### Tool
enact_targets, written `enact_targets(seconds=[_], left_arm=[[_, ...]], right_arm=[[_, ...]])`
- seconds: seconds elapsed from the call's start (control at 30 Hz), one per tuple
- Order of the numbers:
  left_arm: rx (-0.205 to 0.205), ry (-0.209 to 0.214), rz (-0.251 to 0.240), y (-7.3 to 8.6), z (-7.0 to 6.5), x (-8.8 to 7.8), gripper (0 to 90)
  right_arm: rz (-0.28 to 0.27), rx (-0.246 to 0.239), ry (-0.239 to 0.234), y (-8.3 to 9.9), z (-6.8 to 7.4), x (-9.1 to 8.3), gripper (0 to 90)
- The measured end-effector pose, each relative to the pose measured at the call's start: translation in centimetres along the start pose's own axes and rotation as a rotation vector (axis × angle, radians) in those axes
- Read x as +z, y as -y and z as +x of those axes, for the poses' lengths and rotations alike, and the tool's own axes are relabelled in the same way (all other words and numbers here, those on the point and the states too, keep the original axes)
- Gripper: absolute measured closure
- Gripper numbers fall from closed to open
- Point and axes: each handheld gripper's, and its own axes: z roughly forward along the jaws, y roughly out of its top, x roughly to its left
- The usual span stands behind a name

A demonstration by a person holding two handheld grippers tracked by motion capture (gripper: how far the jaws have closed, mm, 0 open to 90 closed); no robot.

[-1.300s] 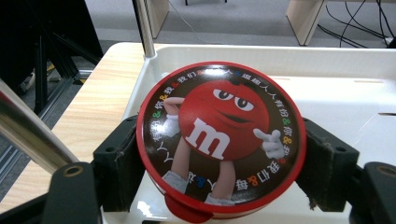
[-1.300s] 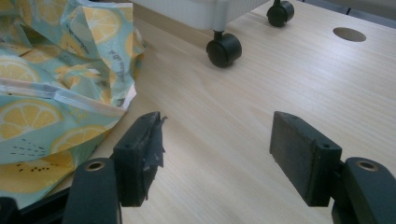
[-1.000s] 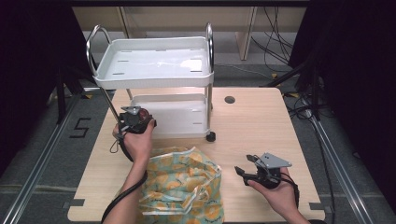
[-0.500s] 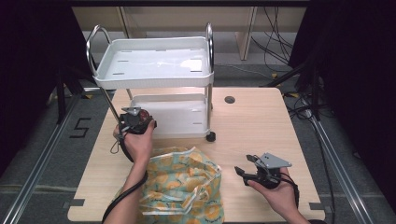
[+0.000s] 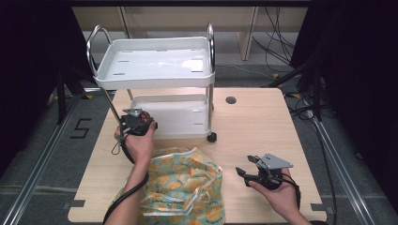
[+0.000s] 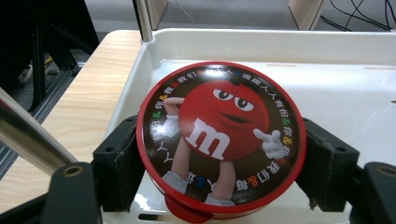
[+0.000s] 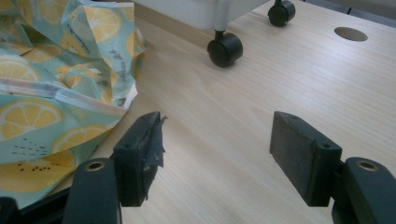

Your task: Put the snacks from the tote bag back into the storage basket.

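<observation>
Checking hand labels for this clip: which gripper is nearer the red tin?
Left. The left gripper is shut on the tin over the cart's lower tray. The right gripper hangs open over the table, beside the bag.

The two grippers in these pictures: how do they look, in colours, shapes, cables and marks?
Both are black, hand-held tools. The left gripper has two blocky black jaws with dark pads and round bolt holes. The right gripper has the same jaws; the tape on one pad is frayed. It carries a grey three-cornered plate on top. A black cable trails from the left one. No sleeves are visible on the forearms.
</observation>
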Motion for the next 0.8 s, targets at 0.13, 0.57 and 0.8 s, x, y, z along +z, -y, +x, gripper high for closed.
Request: enact_targets(seconds=[0.13,0.57,0.8], left_arm=[[-0.002,-0.001,0.005,0.1,-0.01,0.15,25.4],[0.007,0.005,0.026,0.38,0.17,0.56,25.4],[0.002,0.003,0.041,0.75,0.32,0.95,25.4]], right_arm=[[-0.002,0.001,-0.002,0.0,0.03,0.01,35.2],[-0.029,-0.054,0.006,-0.08,-0.38,0.17,35.2],[-0.031,-0.053,0.008,-0.07,-0.4,0.11,35.3]])
